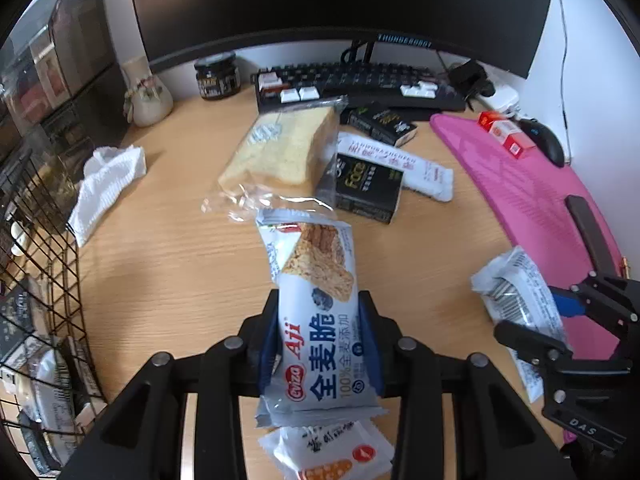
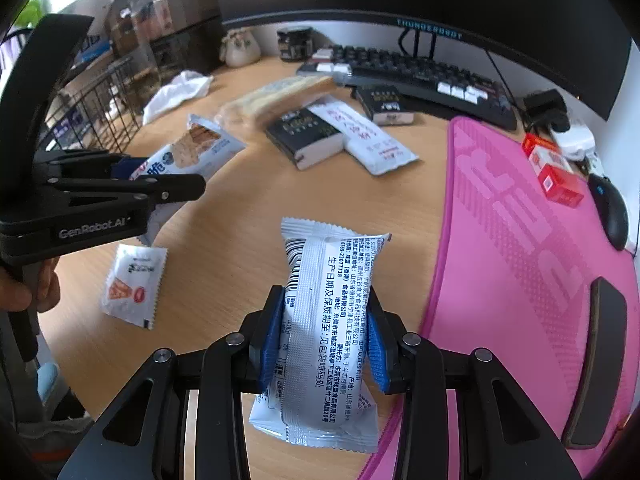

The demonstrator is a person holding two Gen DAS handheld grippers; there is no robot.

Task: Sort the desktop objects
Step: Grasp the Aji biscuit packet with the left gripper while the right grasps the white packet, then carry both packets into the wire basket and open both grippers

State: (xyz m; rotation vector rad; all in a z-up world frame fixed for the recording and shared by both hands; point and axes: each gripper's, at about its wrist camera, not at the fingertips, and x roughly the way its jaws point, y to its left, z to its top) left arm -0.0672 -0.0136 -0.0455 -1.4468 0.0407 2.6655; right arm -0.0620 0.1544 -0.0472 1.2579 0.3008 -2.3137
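Keyboard point(image 1: 360, 80) behind bread point(image 1: 280, 152)

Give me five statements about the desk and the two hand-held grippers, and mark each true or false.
1. The left hand-held gripper is clamped on a grey-blue cracker packet. True.
2. The right hand-held gripper is empty. False: its pads press on a white snack packet, printed side with barcode up.
3. The red box lies on the pink mat. True.
4. The wrapped bread slice sits inside the wire basket. False: it lies on the wooden desk, in front of the keyboard.
5. The monitor shows a bright picture. False: the monitor is dark.
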